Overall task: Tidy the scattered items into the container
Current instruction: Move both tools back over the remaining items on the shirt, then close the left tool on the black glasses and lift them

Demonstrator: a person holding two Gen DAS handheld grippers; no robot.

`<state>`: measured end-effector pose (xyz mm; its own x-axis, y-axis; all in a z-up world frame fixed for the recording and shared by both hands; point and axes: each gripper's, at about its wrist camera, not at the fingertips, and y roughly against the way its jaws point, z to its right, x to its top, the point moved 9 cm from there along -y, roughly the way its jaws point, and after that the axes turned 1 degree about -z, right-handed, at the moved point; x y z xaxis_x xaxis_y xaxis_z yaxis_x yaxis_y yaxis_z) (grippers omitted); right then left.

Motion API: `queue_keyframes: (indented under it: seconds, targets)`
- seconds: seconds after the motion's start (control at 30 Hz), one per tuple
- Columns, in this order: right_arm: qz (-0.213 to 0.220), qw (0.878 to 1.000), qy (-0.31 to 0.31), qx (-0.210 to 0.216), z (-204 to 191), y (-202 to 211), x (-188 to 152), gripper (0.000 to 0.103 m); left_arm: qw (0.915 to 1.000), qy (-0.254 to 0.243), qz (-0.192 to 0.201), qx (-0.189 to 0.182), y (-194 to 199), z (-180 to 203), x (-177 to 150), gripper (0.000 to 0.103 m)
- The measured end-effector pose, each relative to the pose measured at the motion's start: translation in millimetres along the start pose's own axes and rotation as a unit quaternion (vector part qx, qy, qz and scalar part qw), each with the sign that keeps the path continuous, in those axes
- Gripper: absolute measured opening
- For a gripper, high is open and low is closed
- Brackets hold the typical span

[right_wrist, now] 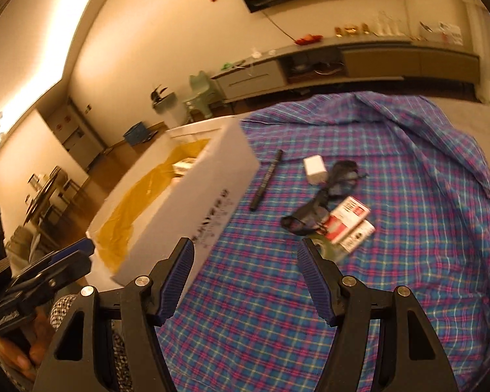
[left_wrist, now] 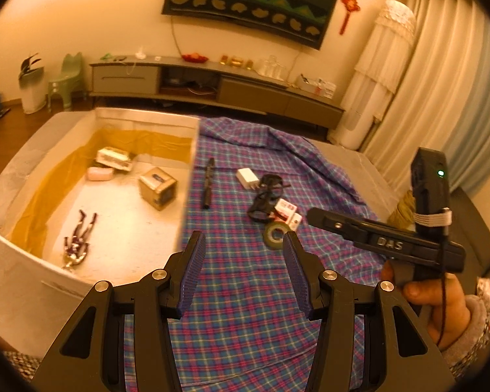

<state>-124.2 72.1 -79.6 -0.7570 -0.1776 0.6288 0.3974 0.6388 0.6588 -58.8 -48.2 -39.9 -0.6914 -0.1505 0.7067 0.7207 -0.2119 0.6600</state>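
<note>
Where cloth [left_wrist: 245, 281] meets box wall [left_wrist: 187, 192], open room.

The plaid cloth [left_wrist: 245, 294] is woven fabric, matt and wrinkled. The white box [right_wrist: 209, 209] looks like matt foam or cardboard, I cannot tell which, with a glossy yellow plastic lining [left_wrist: 65, 176]. The left gripper [left_wrist: 244, 272] has matt black plastic arms, ribbed blue pads [left_wrist: 192, 271] and shiny metal screws [left_wrist: 159, 274]. The tape roll [left_wrist: 275, 235] is glossy.
</note>
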Motion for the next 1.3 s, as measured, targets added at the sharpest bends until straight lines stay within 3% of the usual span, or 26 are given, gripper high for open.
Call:
queue_keyframes:
  seconds: [0.23,0.43,0.8,1.1,1.3]
  targets:
    - [-0.019,0.999,-0.042,-0.018,44,-17,-6,0.067,0.9989,-0.029,-0.032,-0.019,-50,39,4,0.052]
    - [-0.034,0.996,-0.074,-0.042,79,-30,-11,0.067,0.9988,-0.012,-0.045,-0.016,-105,44,24,0.052]
    - [-0.057,0.993,-0.087,-0.061,105,-56,-17,0.048,0.9950,-0.012,-0.099,0.003,-219,42,34,0.052]
    - [-0.064,0.991,-0.086,-0.079,121,-83,-14,0.036,0.9903,0.004,-0.138,0.016,-277,28,23,0.053]
    - [-0.058,0.993,-0.043,-0.094,118,-94,-10,0.035,0.9923,-0.036,-0.115,0.030,-285,31,28,0.052]
